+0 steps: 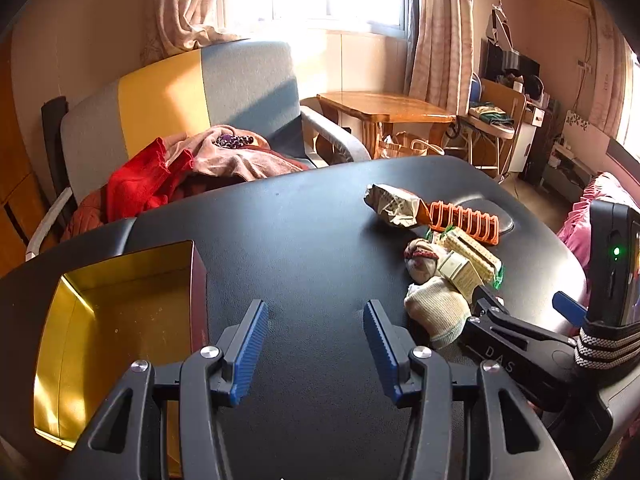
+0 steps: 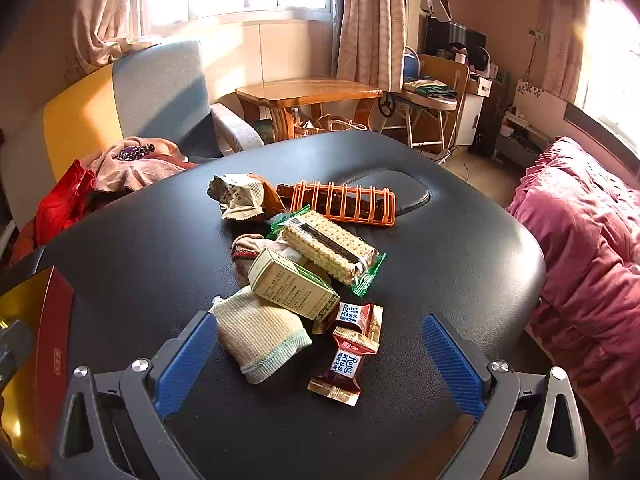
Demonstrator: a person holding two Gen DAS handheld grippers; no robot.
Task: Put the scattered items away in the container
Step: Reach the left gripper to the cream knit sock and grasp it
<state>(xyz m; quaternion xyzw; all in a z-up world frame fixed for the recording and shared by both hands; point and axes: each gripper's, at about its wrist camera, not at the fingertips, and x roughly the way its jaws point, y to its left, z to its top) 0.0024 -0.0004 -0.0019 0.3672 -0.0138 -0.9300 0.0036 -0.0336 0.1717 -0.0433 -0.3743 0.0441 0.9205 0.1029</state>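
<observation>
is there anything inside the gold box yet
No, the gold box shows only its bare golden floor and walls, while the items are piled apart from it on the black table.

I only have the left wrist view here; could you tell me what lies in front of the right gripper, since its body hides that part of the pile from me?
Observer: Three small Rater Kiss candies lie near the right gripper, between its open jaws.
Operator: Thank you. Is the cream sock I see touching anything?
Observer: Yes, the small green-and-beige carton rests partly on the cream sock.
Operator: And is the orange rack holding something?
Observer: A dark brown bar shows through the orange rack.
Operator: Can you see inside the gold container?
Observer: Not from the right wrist view; only the red outer wall of the container and a strip of its gold interior show at the left edge.
</observation>
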